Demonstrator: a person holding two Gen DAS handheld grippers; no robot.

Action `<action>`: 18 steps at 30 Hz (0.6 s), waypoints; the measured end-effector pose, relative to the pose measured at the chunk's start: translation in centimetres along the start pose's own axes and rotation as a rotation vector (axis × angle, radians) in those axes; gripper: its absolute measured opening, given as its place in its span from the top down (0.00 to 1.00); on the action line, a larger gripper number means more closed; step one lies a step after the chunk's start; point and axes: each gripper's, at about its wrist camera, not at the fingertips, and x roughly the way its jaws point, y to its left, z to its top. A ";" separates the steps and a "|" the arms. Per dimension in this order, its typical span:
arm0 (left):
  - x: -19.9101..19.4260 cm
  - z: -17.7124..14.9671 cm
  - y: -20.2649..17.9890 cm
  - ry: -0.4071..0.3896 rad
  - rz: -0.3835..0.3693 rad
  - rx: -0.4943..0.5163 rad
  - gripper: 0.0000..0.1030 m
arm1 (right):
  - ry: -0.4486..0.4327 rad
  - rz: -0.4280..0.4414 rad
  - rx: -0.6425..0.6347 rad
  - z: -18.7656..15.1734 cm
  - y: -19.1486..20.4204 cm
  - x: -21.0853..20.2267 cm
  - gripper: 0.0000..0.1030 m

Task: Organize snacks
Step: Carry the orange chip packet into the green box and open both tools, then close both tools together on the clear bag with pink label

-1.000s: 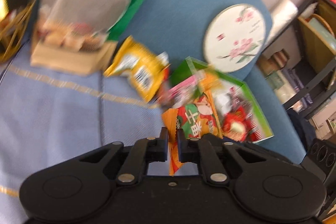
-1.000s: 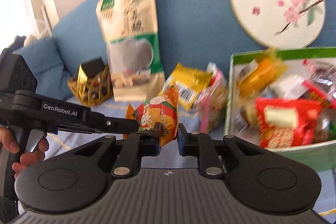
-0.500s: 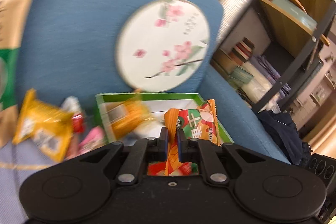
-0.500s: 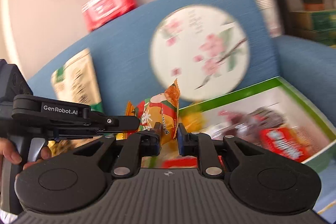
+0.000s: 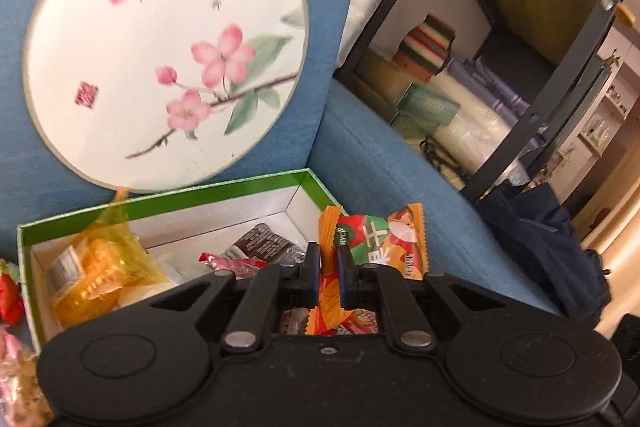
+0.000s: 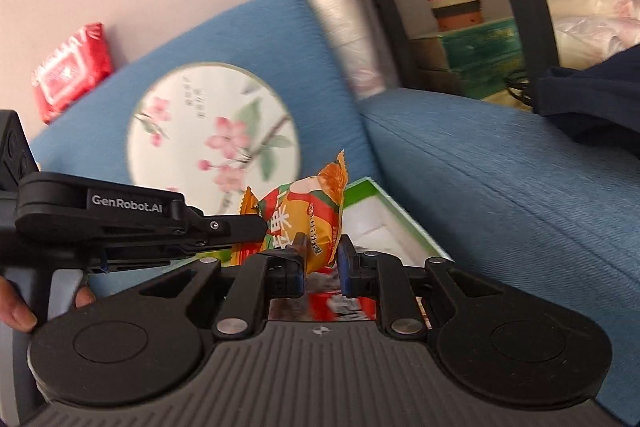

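An orange, red and green snack packet (image 5: 376,243) (image 6: 304,219) hangs over the right end of an open green-rimmed box (image 5: 160,199) (image 6: 400,215). My left gripper (image 5: 328,259) is shut on the packet's crimped left edge. From the right wrist it is seen side-on, and its tip (image 6: 258,225) meets the packet. My right gripper (image 6: 322,259) has its pads pressed on the packet's lower bulge. Inside the box lie a yellow-orange pack (image 5: 96,275), a dark wrapper (image 5: 264,243) and red wrappers.
A round flowered fan (image 5: 168,59) leans on the blue sofa back behind the box. The sofa arm (image 6: 500,195) runs along the box's right side, with a dark garment (image 5: 540,239) on it. A black shelf unit (image 5: 560,87) stands beyond. Loose snacks (image 5: 10,301) lie left of the box.
Both grippers have swung right together with the packet, from above the seat with loose snacks to above the green box. The shelf unit has come into view.
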 end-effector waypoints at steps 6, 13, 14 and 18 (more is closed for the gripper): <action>-1.1 -1.6 0.5 -0.080 0.102 0.018 0.00 | 0.084 -0.155 -0.116 -1.4 0.0 2.3 0.15; -5.1 -2.4 2.1 -0.098 0.190 0.025 0.00 | 0.021 -0.080 -0.191 -1.5 2.0 0.7 0.00; -5.9 -2.6 2.5 -0.100 0.207 0.017 0.00 | 0.031 -0.058 -0.197 -1.6 2.4 0.7 0.00; -8.8 -3.6 4.3 -0.115 0.248 -0.026 0.00 | 0.048 0.023 -0.230 -2.0 4.4 0.2 0.00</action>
